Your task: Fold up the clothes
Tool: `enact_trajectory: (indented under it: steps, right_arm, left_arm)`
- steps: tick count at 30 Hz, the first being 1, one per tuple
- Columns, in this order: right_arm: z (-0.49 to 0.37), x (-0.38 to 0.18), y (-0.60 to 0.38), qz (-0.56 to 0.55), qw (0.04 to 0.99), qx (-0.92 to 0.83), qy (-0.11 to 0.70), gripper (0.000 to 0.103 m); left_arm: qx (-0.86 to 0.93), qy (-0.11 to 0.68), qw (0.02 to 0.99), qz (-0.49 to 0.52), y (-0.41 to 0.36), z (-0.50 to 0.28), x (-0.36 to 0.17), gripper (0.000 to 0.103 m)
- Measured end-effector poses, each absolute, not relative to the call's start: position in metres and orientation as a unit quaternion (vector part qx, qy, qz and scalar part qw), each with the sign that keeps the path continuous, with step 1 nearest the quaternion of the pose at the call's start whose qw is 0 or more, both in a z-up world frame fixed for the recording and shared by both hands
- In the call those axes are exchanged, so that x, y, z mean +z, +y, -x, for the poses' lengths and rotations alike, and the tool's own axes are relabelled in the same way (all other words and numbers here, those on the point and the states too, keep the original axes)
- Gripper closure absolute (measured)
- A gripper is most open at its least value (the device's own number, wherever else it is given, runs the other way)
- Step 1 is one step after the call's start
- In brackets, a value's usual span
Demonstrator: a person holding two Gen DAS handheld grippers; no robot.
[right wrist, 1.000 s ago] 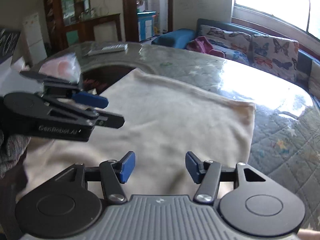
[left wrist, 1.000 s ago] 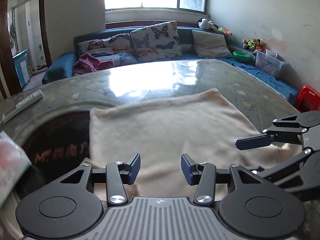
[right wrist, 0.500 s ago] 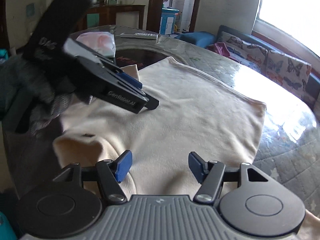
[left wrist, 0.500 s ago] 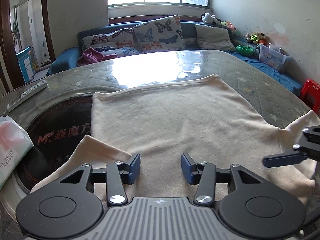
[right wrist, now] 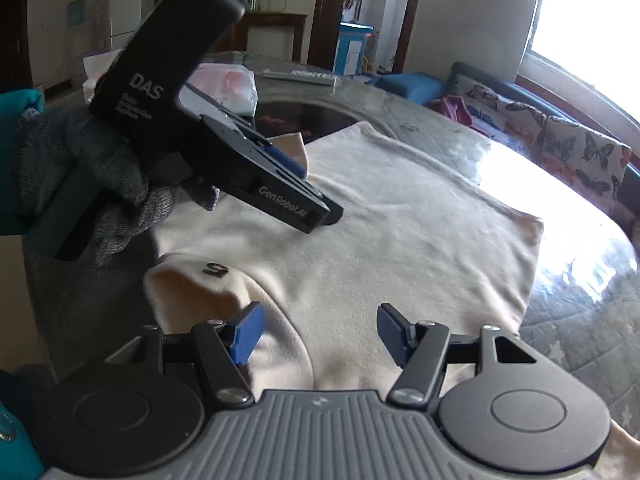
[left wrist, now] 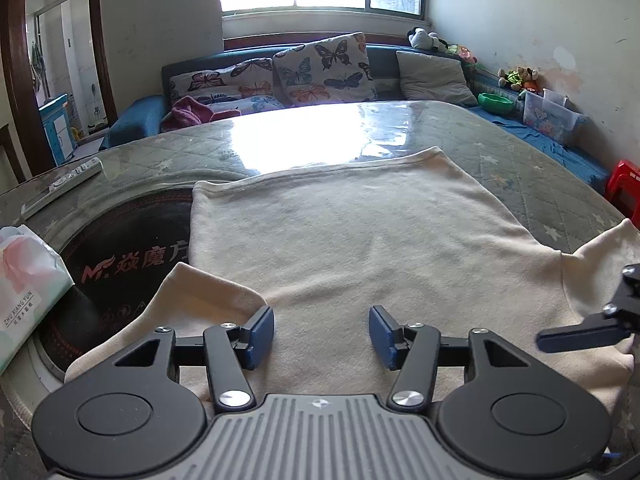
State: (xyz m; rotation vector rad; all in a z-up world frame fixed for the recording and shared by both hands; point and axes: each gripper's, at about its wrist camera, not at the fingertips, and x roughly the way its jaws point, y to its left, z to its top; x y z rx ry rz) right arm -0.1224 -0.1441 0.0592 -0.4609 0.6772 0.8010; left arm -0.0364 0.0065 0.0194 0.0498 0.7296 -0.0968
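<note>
Counter [left wrist: 520, 152]: quilted, under glossy clear cover. Cream shirt [left wrist: 360, 240] spread flat across it, sleeves out both sides, collar at near edge. Soft, light, limp; judged best pinched at shoulder or sleeve seams. Left gripper [left wrist: 321, 332] spread, empty above collar; right gripper [right wrist: 318, 332] likewise.

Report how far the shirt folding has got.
Done: the cream shirt lies flat on the table, body smoothed, both sleeves spread to the sides. In hand: nothing. The left gripper and right gripper are both open above the collar end, near the left sleeve and the neckline. Left: every fold; no sleeve is turned in and the body is not doubled.
</note>
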Motion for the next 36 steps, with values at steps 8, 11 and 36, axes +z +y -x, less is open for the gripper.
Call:
enact_trajectory:
  steps: [8,11,36]
  right_arm:
    - [0.115,0.071,-0.199,0.132,0.873,0.323,0.342,0.039]
    - [0.109,0.067,-0.228,0.105,0.885,0.281,0.357,0.039]
    - [0.036,0.044,-0.370,0.042,0.926,0.021,0.375,0.037]
  left_arm:
    - [-0.064,0.339,0.938,-0.024,-0.004,0.051,0.032,0.047]
    - [-0.082,0.336,0.938,-0.028,-0.015,0.056,0.037,0.046]
    - [-0.210,0.346,0.911,-0.082,-0.089,0.091,0.025,0.045]
